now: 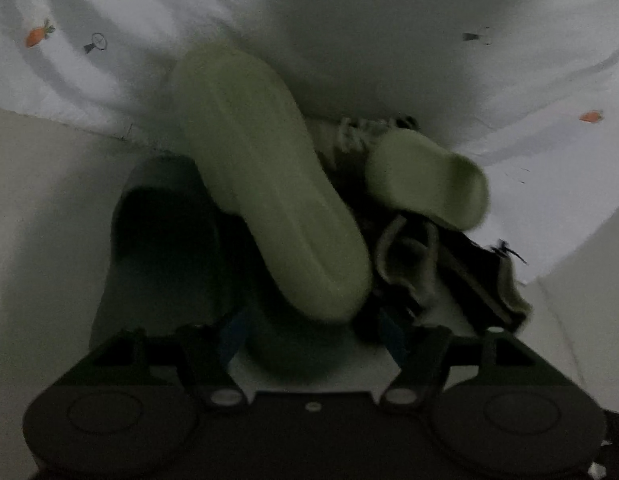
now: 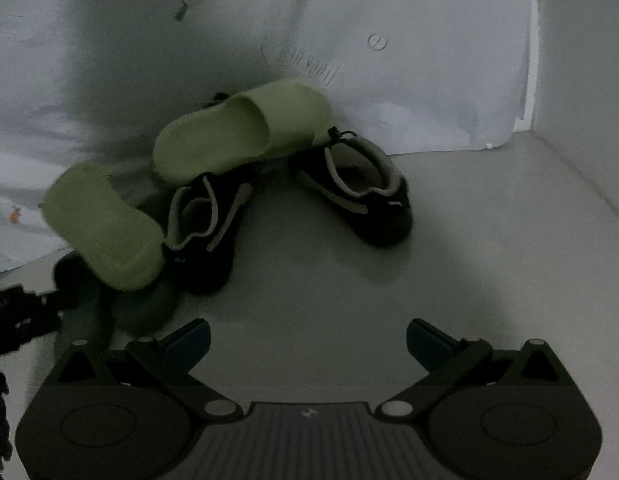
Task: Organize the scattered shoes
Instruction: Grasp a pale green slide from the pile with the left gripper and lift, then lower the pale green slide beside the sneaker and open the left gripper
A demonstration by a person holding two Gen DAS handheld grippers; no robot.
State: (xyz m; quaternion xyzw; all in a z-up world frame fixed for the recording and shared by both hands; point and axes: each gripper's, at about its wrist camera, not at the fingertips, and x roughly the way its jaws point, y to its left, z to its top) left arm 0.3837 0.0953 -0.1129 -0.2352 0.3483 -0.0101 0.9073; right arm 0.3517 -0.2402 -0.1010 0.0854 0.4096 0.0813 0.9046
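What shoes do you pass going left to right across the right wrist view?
Upside-down pale green foam slipper → black sneaker with grey trim → second black sneaker with grey lining. The upright green slipper overlaps both sneakers, so I leave it out.

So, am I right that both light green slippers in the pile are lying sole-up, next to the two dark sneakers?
Not quite: only one is sole-up. The right wrist view shows the nearer light green slipper with its ribbed sole facing up, while the farther light green slipper shows its open foot hole. They do lie next to the two dark sneakers.
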